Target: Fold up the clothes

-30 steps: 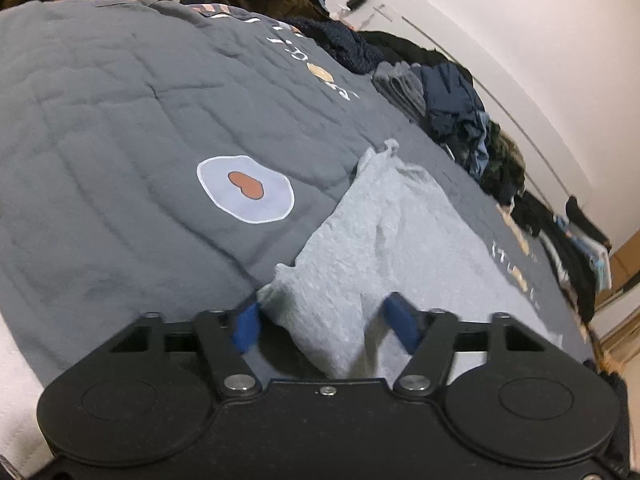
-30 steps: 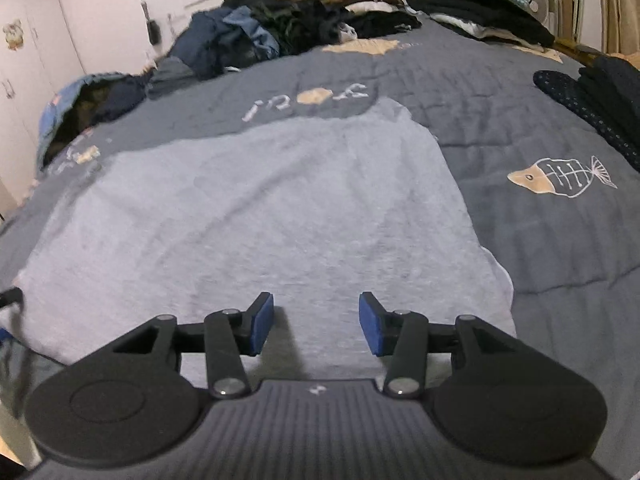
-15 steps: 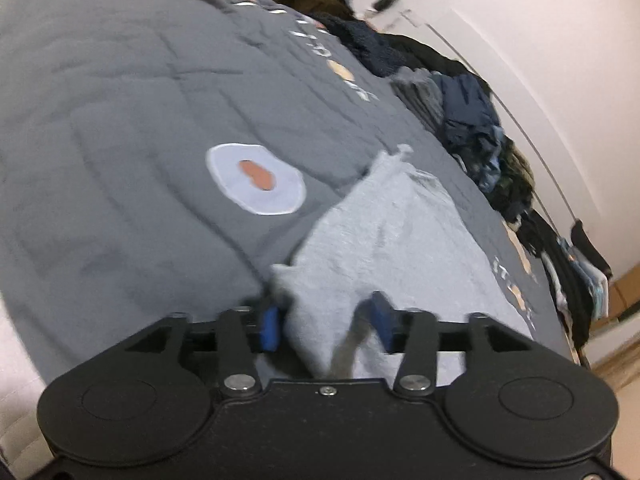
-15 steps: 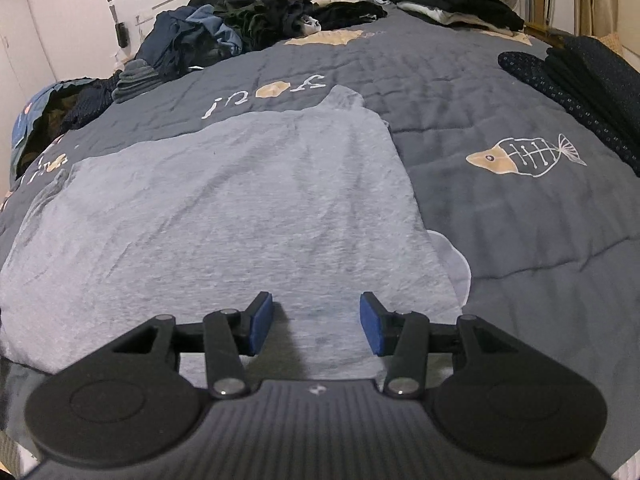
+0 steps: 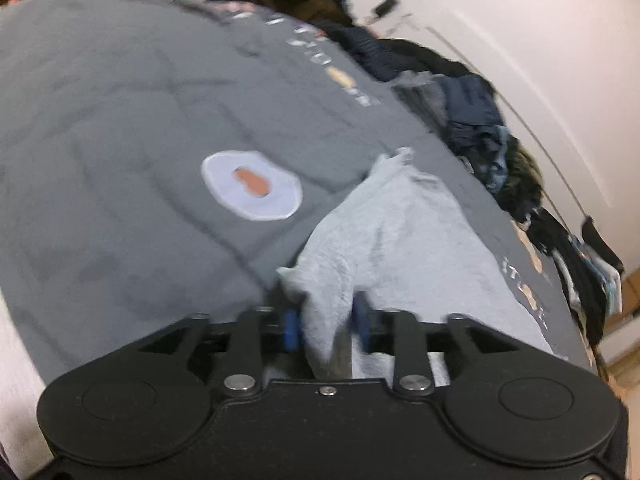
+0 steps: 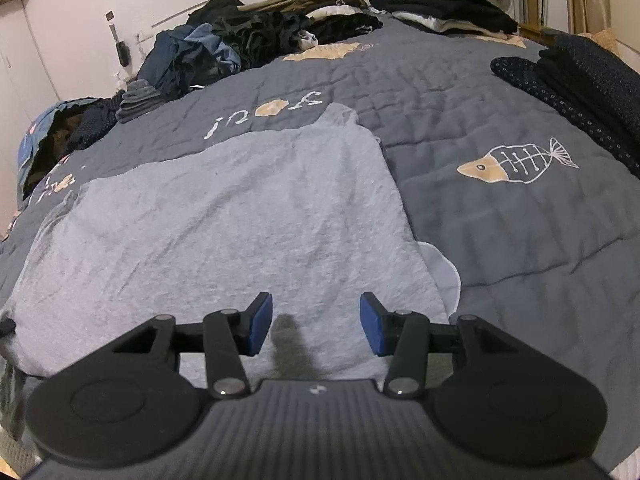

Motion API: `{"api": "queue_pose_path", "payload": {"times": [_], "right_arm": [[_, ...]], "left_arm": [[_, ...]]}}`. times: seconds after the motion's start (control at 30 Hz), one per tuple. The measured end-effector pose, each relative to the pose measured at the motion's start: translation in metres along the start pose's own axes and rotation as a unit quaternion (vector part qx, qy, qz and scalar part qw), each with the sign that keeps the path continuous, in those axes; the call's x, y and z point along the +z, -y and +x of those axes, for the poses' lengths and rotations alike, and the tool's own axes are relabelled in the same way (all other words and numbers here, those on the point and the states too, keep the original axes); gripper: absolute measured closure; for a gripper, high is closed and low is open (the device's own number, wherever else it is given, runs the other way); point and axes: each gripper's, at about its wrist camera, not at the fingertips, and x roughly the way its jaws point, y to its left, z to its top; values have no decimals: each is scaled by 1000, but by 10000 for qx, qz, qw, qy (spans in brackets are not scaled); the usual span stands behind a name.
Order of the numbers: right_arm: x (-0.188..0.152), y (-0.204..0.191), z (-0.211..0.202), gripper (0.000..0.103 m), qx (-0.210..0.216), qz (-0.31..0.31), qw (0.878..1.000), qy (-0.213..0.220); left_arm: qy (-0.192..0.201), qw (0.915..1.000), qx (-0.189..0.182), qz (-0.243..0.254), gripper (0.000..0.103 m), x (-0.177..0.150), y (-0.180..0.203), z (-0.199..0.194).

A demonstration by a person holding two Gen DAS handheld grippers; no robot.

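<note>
A light grey garment (image 6: 224, 216) lies spread flat on the dark grey quilt (image 6: 500, 220). My right gripper (image 6: 316, 326) hovers over its near hem, open, with nothing between the blue pads. In the left wrist view the same grey garment (image 5: 400, 240) has its near corner bunched up between the pads of my left gripper (image 5: 326, 326). That gripper's jaws are closing, and the blue pads sit against both sides of the fold. The left view is blurred.
Unfolded dark clothes (image 6: 248, 36) are heaped along the far edge of the bed by the wall. A folded stack (image 6: 444, 4) sits at the far right, and dark dotted garments (image 6: 580, 80) lie at the right edge. The quilt (image 5: 120, 120) carries printed patches.
My left gripper's jaws have narrowed onto the garment's corner, which now stands bunched between the pads. The right gripper stays open over the hem, and its view has shifted slightly.
</note>
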Motion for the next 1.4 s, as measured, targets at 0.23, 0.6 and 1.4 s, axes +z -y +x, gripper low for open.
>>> {"api": "queue_pose_path", "payload": {"times": [0.23,0.6,1.4], "right_arm": [[0,9,-5,56,-2,99,9999,27],[4,18,-14,56,181,255,9994,134],[0,25,-28,56,344,390,9985,196]], "left_arm": [[165,9997,-32,161,87,1,7,-3],[83,9996,271,43,70,-5,4,-4],[239,9986,250,392,91,-10,23,-3]]}}
